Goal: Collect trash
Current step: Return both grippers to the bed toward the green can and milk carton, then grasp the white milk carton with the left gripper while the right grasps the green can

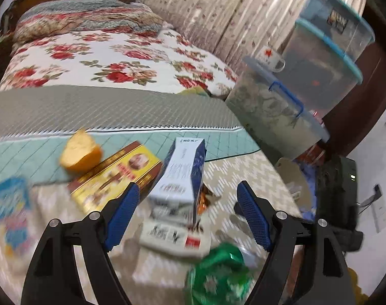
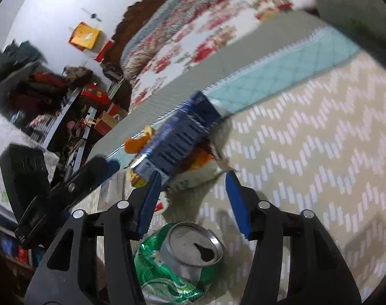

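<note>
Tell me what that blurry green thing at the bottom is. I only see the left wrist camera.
Observer: It's a dented green can with its top opened, lying on the zigzag cover.
Operator: Is the right gripper holding it?
Observer: No. The right gripper is open. The can sits low between its fingers, and the pads aren't touching it.
Operator: What's beside the bed that I can't see?
Observer: Cluttered shelves stand by its far side.
</note>
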A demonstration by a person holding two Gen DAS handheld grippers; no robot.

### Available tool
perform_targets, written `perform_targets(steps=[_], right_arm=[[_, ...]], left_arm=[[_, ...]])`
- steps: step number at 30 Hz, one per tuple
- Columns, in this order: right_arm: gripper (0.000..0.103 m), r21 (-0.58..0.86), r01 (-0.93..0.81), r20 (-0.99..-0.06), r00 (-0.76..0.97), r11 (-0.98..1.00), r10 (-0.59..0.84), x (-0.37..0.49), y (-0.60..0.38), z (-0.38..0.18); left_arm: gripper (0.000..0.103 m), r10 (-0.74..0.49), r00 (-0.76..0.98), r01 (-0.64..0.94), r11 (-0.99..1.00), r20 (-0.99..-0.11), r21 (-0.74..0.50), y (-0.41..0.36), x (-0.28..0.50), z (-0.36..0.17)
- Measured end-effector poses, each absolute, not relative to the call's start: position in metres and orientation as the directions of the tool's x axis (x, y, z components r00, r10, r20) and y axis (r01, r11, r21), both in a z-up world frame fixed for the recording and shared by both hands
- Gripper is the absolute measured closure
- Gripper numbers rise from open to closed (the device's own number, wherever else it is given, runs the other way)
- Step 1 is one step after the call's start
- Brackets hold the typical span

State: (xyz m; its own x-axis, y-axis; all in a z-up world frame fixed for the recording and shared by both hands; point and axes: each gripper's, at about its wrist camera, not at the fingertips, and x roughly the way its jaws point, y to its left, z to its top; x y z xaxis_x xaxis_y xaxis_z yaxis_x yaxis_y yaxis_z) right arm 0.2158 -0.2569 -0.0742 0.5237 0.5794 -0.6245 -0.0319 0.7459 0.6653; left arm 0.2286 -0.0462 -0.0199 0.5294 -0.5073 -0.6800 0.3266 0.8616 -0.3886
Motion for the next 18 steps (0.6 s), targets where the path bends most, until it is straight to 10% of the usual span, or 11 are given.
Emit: perform_targets(steps=[4,6,18], right_arm=[[0.049,0.686,0.001,-0.616,0.533,0.728,0.580,0.216,-0.270,-0.080],[0.049,0.688,0.008,-0.618,0.532,0.726,0.579,0.217,-0.275,-0.081],[0.048,0.660,-0.056,-0.638,0.484,0.749,0.599,0.215,-0.243,-0.073]], left_arm=[[0.033,-0.454,0.509,0.333,0.887,-0.731,-0.319,-0.068,0.241,-0.037],[0.056,-0.449,0.491,0.331,0.889,-0.746,-0.317,-0.068,0.245,-0.043],[0.057,-0.533,0.614,0.316,0.842,-0.582,-0.438,-0.002,0.192,0.009]])
